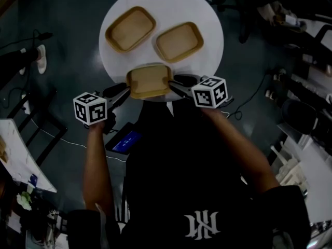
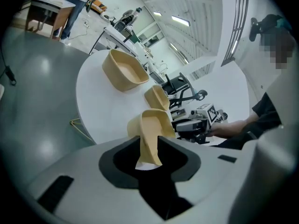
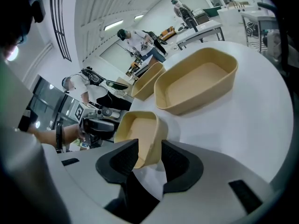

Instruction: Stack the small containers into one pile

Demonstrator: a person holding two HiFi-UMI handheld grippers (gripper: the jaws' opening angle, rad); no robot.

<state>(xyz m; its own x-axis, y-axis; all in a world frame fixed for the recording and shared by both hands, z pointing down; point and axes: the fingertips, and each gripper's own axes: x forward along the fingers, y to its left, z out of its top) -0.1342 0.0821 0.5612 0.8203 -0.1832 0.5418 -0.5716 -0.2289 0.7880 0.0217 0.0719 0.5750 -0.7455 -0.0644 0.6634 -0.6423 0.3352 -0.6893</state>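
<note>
The left container (image 1: 130,29) and right container (image 1: 179,41), tan and empty, are set apart toward the far edge of the table (image 1: 207,19). The third container (image 1: 149,80) is pinched at the near edge by the left gripper (image 1: 126,91) and right gripper (image 1: 174,82).

Round white surface (image 1: 210,19) over a dark floor (image 1: 62,77). On its far half, two upright tan tubs side by side but apart: far-left container (image 1: 130,29) and far-right container (image 1: 179,41). At the near edge, tilted, near container (image 1: 149,80); contact with the surface unclear.
</note>
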